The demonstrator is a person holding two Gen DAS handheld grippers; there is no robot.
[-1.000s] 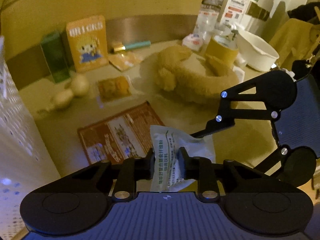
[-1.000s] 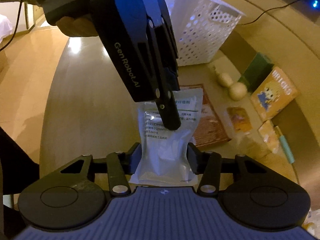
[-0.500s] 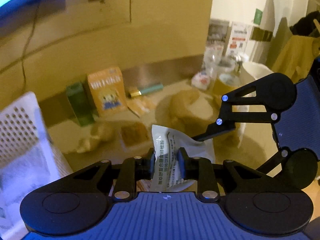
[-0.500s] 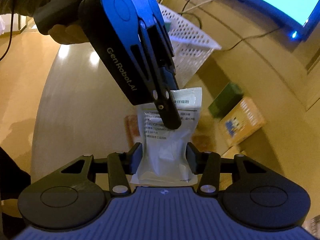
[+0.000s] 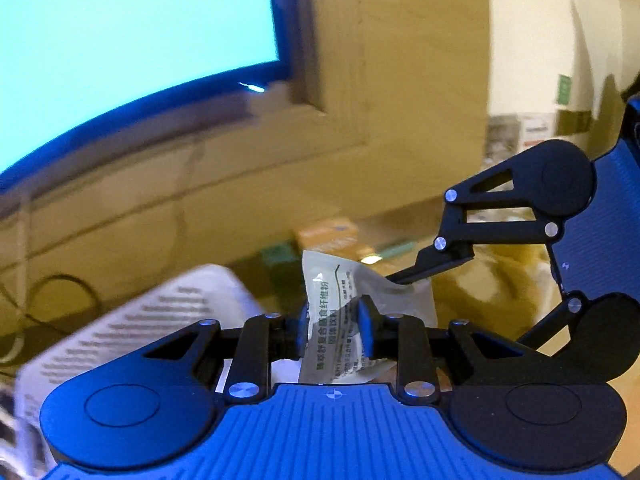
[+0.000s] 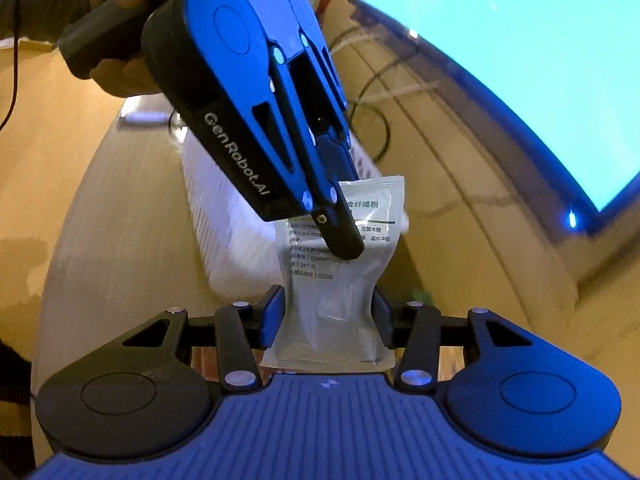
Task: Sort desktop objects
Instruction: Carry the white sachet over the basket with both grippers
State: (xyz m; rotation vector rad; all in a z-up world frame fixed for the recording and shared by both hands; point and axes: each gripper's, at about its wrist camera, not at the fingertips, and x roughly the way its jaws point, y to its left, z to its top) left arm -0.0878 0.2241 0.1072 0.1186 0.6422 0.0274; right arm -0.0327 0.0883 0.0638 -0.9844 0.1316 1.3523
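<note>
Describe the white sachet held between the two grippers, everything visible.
The sachet is a whitish, crinkly, foil-like pouch with green and grey Chinese print and sealed flat edges. It hangs in the air, pinched at its waist by the right gripper and gripped near its top by the left gripper, whose jaws have just been opening slightly. A white perforated basket stands behind.

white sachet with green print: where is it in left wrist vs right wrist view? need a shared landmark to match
Left wrist: the sachet sits low, just right of centre, between the left tool's fingers, edge-on and crumpled.
Right wrist: low centre, flat side facing the camera, pinched at its waist by the right tool; the left tool bites its upper half.
Shared landmark: the white perforated basket, left of the sachet in both views.
</note>
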